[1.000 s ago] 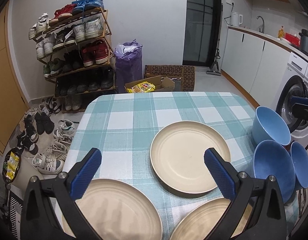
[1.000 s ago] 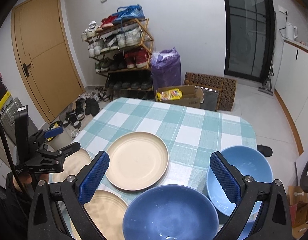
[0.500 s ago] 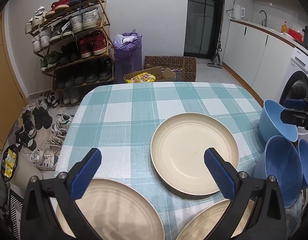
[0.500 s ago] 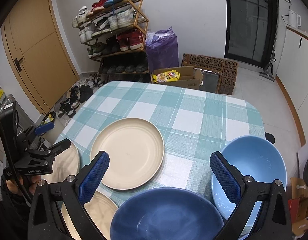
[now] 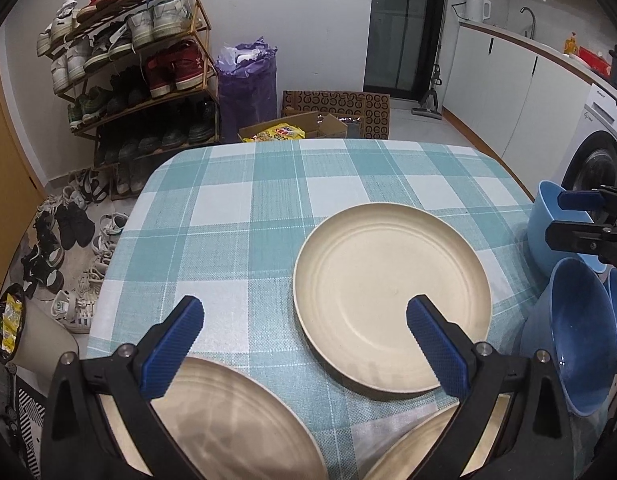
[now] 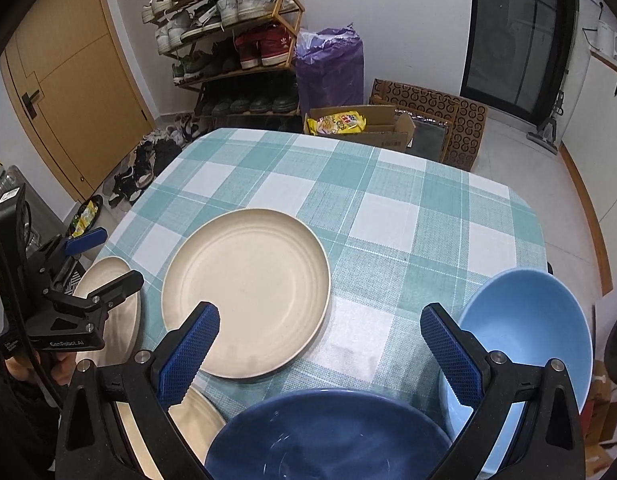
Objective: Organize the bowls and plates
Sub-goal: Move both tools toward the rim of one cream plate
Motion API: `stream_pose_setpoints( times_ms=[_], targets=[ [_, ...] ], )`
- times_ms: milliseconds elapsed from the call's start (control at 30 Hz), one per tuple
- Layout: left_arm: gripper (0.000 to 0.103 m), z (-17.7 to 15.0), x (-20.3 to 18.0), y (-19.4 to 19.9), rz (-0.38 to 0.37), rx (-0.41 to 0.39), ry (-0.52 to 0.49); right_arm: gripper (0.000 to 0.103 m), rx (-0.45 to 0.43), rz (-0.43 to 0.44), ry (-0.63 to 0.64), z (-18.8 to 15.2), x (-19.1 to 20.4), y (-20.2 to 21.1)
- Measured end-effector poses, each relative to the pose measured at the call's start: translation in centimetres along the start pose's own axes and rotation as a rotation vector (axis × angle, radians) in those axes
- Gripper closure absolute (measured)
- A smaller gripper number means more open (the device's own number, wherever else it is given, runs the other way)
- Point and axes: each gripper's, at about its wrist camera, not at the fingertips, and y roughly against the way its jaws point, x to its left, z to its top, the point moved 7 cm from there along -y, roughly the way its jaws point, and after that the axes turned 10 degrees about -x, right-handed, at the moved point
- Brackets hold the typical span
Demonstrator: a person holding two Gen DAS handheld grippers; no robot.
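I hold both grippers above the near edge of the table (image 5: 268, 200), which is covered with a teal and white checked cloth. My left gripper (image 5: 304, 344) has its blue-padded fingers spread wide with nothing between them; my right gripper (image 6: 320, 352) is spread just as wide and also holds nothing.

The middle plate (image 5: 392, 296), cream coloured, lies flat on the cloth and serves me as a marker. Nearer to me than that plate and to its left lies a second cream plate (image 5: 228, 420), partly under my left gripper; nearer and to its right a third cream plate (image 5: 420, 448) shows only its rim. To the right of the middle plate, at the table's edge, stand the blue bowls: a light blue bowl (image 6: 528, 328) farther off and a dark blue bowl (image 6: 328, 436) close under my right gripper. From the left wrist view a further blue rim shows behind these, but I cannot tell it clearly.

Beyond the far side of the table stands a shoe rack (image 5: 136, 68) full of shoes, a purple bag (image 5: 248, 84) beside it, and an open cardboard box (image 6: 368, 128) on the floor. A wooden door (image 6: 68, 80) lies left of the rack, and white kitchen cabinets (image 5: 528, 92) with a washing machine (image 5: 596, 152) run along the right wall.
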Motion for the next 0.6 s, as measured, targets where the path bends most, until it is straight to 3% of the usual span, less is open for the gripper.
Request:
stream_pose_setpoints(
  times_ms=[100,333,600],
  targets=[
    [0.004,-0.2,0.0,-0.5,-0.003,0.012,-0.006,0.000,0.021,-0.005,0.009,-0.1,0.1,-0.7],
    [0.021,-1.1,-0.3,-1.7,-0.034,0.063,0.010,0.001,0.066,-0.008,0.032,-0.3,0.7,-2.3],
    [0.035,-2.1,-0.5,-3.1,-0.047,0.121,0.024,0.008,0.127,-0.006,0.050,-0.8,1.2,-4.3]
  ],
)
